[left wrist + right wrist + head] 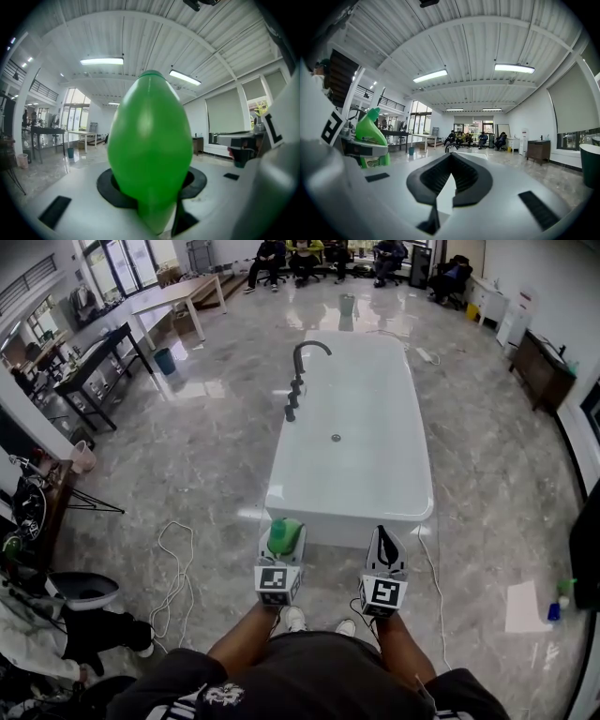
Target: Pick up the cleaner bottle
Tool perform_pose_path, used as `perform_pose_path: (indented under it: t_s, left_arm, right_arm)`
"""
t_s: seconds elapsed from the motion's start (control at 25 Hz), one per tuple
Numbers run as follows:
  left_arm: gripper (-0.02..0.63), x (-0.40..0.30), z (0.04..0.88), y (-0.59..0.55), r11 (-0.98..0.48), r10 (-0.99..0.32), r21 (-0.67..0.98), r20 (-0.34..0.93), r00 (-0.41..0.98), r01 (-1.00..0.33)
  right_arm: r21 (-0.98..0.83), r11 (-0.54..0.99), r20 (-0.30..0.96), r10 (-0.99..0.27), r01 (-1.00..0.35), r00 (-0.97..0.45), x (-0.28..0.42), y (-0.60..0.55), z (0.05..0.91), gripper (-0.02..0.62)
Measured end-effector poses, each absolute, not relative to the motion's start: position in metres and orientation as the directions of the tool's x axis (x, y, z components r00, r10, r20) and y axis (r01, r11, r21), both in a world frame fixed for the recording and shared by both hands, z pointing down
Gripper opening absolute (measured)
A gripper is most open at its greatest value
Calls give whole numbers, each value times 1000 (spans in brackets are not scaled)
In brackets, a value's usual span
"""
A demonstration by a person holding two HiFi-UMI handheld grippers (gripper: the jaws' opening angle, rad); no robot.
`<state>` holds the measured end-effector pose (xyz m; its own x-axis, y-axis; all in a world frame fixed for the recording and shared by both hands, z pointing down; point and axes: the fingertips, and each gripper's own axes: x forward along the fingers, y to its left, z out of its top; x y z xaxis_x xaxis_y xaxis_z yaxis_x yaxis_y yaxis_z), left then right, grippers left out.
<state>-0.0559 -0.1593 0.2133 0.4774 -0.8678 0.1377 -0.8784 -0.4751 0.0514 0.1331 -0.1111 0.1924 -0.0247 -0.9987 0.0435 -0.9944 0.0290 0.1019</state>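
Observation:
The cleaner bottle (284,533) is bright green and stands upright between the jaws of my left gripper (282,544), which is shut on it. In the left gripper view the bottle (150,154) fills the middle and hides most of what lies ahead. From the right gripper view the same bottle (371,133) appears at the left, held in the other gripper. My right gripper (385,542) hangs beside it to the right, shut with nothing in it; its black fingertips (440,176) meet in a point. Both grippers hover just before the near end of the tub.
A white bathtub (281,495) with a black faucet (305,354) stands straight ahead on the glossy tile floor. A white cable (174,563) loops on the floor at the left. Small bottles (560,600) and a sheet (525,607) lie at the right. People (309,254) sit at the far end.

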Motion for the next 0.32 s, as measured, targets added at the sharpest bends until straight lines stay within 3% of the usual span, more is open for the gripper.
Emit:
perform_pose_path:
  t_s: [0.32]
  left_arm:
    - [179, -58, 218, -165, -474, -871, 51, 118, 476, -879]
  right_arm:
    - [82, 20, 33, -999, -996, -17, 131, -116, 193, 15]
